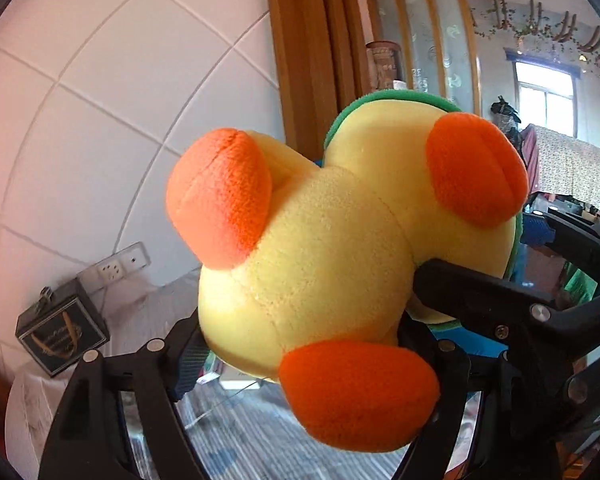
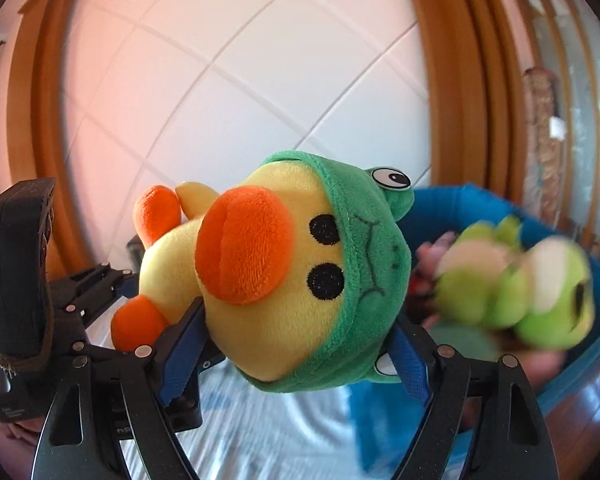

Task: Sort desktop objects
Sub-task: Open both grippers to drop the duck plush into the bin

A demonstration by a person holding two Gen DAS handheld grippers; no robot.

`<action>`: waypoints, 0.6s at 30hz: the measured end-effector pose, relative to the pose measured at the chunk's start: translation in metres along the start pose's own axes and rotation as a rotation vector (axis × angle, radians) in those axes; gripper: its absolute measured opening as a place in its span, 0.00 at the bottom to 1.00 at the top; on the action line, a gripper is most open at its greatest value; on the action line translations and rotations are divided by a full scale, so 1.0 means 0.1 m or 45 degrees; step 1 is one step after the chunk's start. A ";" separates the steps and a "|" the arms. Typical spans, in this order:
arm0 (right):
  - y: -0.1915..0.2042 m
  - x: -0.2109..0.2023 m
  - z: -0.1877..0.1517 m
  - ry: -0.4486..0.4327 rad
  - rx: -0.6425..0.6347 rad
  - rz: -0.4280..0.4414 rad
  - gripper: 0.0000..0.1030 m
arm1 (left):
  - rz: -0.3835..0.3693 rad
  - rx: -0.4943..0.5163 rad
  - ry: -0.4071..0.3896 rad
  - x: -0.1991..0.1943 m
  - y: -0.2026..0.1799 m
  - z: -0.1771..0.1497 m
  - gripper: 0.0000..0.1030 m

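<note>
A yellow duck plush (image 1: 332, 248) with orange beak and feet and a green frog hood hangs in the air between both grippers. In the left wrist view I see its belly and feet from below; my left gripper (image 1: 320, 354) is shut on the body, its pads at either side. My right gripper's black fingers (image 1: 460, 288) come in from the right at the head. In the right wrist view the duck plush (image 2: 268, 280) faces me, and my right gripper (image 2: 296, 350) is shut on its hooded head with blue pads (image 2: 180, 344). The left gripper's fingers (image 2: 96, 280) reach its body from the left.
A blue basket (image 2: 480, 204) stands at the right with a blurred green plush (image 2: 540, 292) in it. A black box (image 1: 60, 332) sits by the tiled wall under a socket (image 1: 116, 268). A striped cloth (image 1: 240, 432) covers the table below.
</note>
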State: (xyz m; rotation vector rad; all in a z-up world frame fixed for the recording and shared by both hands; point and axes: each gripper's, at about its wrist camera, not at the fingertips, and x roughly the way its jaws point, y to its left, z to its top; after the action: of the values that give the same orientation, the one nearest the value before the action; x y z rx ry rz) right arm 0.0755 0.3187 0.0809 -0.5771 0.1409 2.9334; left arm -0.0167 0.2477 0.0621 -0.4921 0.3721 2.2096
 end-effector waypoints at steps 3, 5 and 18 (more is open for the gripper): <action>-0.33 -0.22 0.23 -0.026 0.001 -0.107 0.82 | -0.081 0.055 0.033 0.21 -0.31 0.34 0.78; -0.63 -0.30 0.31 -0.002 0.030 -0.163 0.82 | -0.143 0.090 0.109 0.43 -0.53 0.49 0.79; -2.47 0.45 -0.13 0.495 0.408 -0.218 0.83 | -0.177 0.157 0.759 2.16 -1.40 0.72 0.81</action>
State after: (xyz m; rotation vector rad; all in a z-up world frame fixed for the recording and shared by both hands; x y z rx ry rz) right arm 0.0795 0.5666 0.0366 -1.0348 0.5609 2.5272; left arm -0.0502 0.5085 0.0112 -1.0750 0.7550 1.8580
